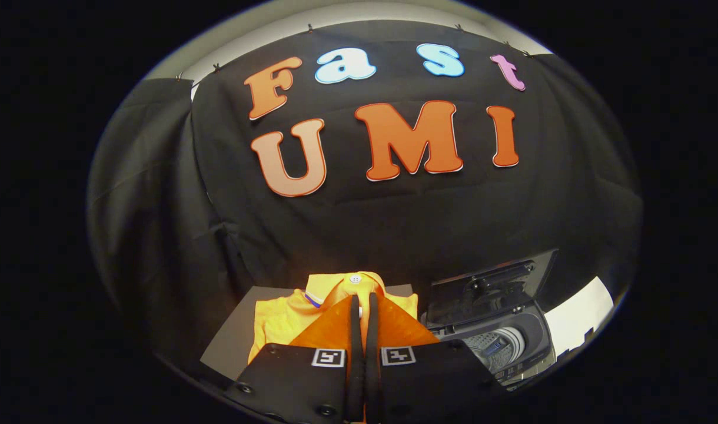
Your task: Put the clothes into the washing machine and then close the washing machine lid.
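gripper [364, 300] fingers are nearly together, only a thin slit between them, nothing pinched in that slit that i can make out. the tips sit over the folded orange shirt [282, 321], pointing toward its collar [350, 282]; can't tell whether they touch the fabric or hover just above it. the shirt is a polo type, with a white button [355, 278] at the collar just ahead of the fingertips and a thin blue and white stripe on the collar edge off to the left of the fingers. it lies flat and folded on a dark grey mat [232, 344], and the mat shows past the shirt on the left and behind the collar. washing machine [500, 347] is a small top loader, sitting just to the right of the shirt and the fingers, close to the mat edge. its lid [491, 288] is open, tilted up and back toward the wall, dark and glossy. the drum [500, 344] is visible under it, light metal with perforations, no clothes visible in the part i can see. a white sheet or panel [579, 315] lies to the right of the machine. black cloth wall [394, 218] runs behind everything.
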A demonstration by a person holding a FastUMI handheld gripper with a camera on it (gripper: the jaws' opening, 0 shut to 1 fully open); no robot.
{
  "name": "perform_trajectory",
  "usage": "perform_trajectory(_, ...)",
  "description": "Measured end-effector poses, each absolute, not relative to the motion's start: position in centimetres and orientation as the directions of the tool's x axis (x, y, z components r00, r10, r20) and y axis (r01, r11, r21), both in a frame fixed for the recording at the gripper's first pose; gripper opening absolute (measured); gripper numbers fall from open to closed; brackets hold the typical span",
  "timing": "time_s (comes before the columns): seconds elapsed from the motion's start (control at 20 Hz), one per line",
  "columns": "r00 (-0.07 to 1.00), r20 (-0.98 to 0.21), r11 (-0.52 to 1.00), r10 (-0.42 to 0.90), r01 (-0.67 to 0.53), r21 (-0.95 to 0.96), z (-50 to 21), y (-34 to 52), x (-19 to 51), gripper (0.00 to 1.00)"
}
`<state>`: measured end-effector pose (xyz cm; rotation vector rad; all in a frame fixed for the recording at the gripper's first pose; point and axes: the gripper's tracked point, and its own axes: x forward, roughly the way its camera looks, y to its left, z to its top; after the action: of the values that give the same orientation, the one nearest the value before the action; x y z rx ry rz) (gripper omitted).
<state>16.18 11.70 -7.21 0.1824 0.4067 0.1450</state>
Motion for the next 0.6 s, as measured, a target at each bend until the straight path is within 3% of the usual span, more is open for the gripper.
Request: perform_trajectory(0.6, 0.942, -0.279, 0.973, 0.184, -0.134, 0.189, -3.2, -3.4, 17.3, 0.09)
